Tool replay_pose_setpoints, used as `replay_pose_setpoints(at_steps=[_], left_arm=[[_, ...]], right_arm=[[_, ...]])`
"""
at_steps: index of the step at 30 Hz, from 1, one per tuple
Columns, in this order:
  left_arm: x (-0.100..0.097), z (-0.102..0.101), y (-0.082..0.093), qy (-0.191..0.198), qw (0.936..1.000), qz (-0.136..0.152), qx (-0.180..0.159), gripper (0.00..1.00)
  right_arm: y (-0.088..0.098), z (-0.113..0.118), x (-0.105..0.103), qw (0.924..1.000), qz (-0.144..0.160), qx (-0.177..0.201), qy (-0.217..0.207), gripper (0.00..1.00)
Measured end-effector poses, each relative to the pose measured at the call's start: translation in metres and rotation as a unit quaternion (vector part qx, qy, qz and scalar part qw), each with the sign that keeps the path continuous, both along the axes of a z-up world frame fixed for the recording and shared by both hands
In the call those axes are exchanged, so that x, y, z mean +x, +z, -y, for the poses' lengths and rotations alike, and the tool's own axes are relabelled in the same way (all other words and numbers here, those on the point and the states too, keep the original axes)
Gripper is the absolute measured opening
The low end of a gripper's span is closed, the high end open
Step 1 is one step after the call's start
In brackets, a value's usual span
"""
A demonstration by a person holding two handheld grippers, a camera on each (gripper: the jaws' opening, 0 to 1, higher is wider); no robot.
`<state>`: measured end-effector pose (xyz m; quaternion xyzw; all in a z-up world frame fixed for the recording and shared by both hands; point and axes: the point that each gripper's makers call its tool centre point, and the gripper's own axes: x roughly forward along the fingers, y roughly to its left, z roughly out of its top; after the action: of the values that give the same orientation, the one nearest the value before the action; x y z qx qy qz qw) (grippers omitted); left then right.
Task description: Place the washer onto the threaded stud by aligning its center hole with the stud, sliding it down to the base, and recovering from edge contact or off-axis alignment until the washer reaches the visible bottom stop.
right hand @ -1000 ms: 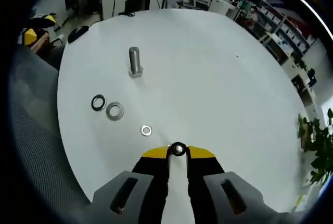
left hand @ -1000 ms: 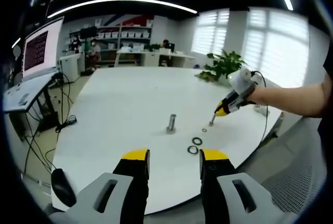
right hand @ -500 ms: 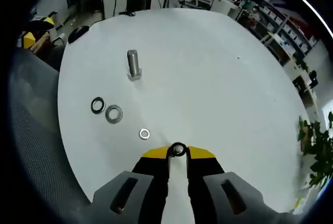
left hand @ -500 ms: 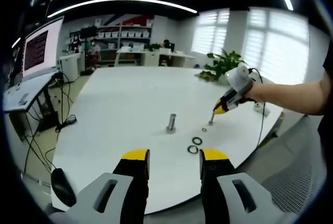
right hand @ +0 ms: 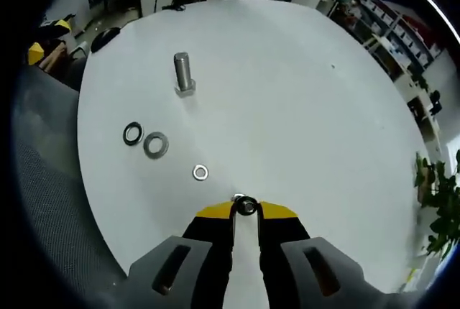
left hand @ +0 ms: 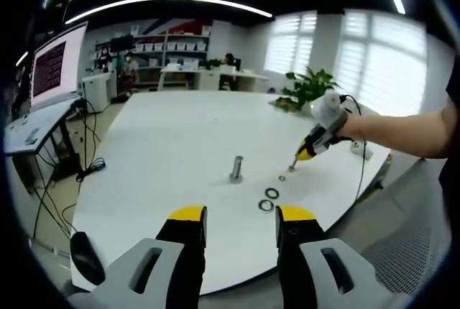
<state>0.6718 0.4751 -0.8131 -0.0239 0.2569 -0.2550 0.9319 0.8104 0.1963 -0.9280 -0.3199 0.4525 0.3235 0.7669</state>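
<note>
white table (right hand: 302, 108), yellow-tipped right gripper (right hand: 246, 212)

Right tool (right hand: 246, 210) pinched closed, tilted downward; left tool (left hand: 241, 217) parted, level.

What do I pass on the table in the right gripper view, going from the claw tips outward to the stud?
Washer held in the right claw → small loose washer → grey washer → dark ring washer → threaded stud, standing upright on the white table.
</note>
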Motion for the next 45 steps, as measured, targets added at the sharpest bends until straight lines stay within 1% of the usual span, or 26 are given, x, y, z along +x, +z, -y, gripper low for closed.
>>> replay_pose_setpoints(at_steps=[4,9,13,16,17,24,27,28,29,30,32,35,36,37,39,45], left_arm=[[0.000,0.000,0.000,-0.001,1.0000,-0.001,0.001,0.36],[0.000,0.000,-0.001,0.001,1.0000,-0.002,0.001,0.36],[0.000,-0.001,-0.001,0.002,1.0000,-0.002,0.001,0.36],[0.000,-0.001,-0.001,0.003,1.0000,-0.002,0.001,0.36],[0.001,-0.001,-0.001,0.003,1.0000,-0.002,0.001,0.36],[0.001,-0.001,-0.001,0.004,1.0000,-0.003,0.001,0.36],[0.001,-0.002,-0.001,0.005,1.0000,-0.002,0.001,0.36],[0.001,-0.002,-0.001,0.005,1.0000,-0.002,0.001,0.36],[0.001,-0.002,-0.001,0.005,1.0000,-0.002,0.001,0.36],[0.001,-0.002,0.000,0.005,1.0000,-0.002,0.001,0.36],[0.001,-0.002,0.000,0.005,1.0000,-0.002,0.000,0.36],[0.002,-0.002,0.000,0.006,1.0000,0.000,0.000,0.36],[0.002,-0.002,0.000,0.006,1.0000,0.000,0.000,0.36],[0.002,-0.002,0.001,0.006,1.0000,0.002,-0.001,0.36],[0.002,-0.002,0.001,0.006,1.0000,0.002,-0.001,0.36],[0.001,-0.001,0.001,0.004,1.0000,0.003,-0.001,0.36]], right_arm=[[-0.009,0.001,0.003,0.9999,-0.010,-0.010,0.000,0.13],[-0.018,-0.005,0.006,0.9997,-0.021,-0.009,0.007,0.13],[-0.029,-0.004,0.005,0.9992,-0.036,-0.017,0.009,0.13],[-0.033,-0.004,0.004,0.9989,-0.043,-0.017,0.008,0.13],[-0.032,-0.005,0.005,0.9991,-0.040,-0.012,0.007,0.13],[-0.033,-0.004,0.007,0.9987,-0.049,-0.010,0.003,0.14],[-0.034,-0.003,0.007,0.9985,-0.054,-0.007,0.006,0.15],[-0.033,-0.001,0.010,0.9990,-0.045,-0.003,-0.006,0.18],[-0.033,0.000,0.010,0.9989,-0.043,0.001,-0.019,0.23],[-0.033,-0.001,0.008,0.9985,-0.048,0.012,-0.024,0.26],[-0.032,-0.002,0.006,0.9981,-0.048,0.024,-0.030,0.28],[-0.027,0.001,0.003,0.9978,-0.044,0.028,-0.041,0.35],[-0.026,0.001,0.001,0.9973,-0.045,0.035,-0.045,0.35],[-0.023,-0.001,-0.001,0.9960,-0.048,0.050,-0.056,0.34],[-0.020,0.002,-0.002,0.9951,-0.045,0.057,-0.068,0.35],[-0.017,0.011,-0.013,0.9932,-0.051,0.062,-0.084,0.35]])
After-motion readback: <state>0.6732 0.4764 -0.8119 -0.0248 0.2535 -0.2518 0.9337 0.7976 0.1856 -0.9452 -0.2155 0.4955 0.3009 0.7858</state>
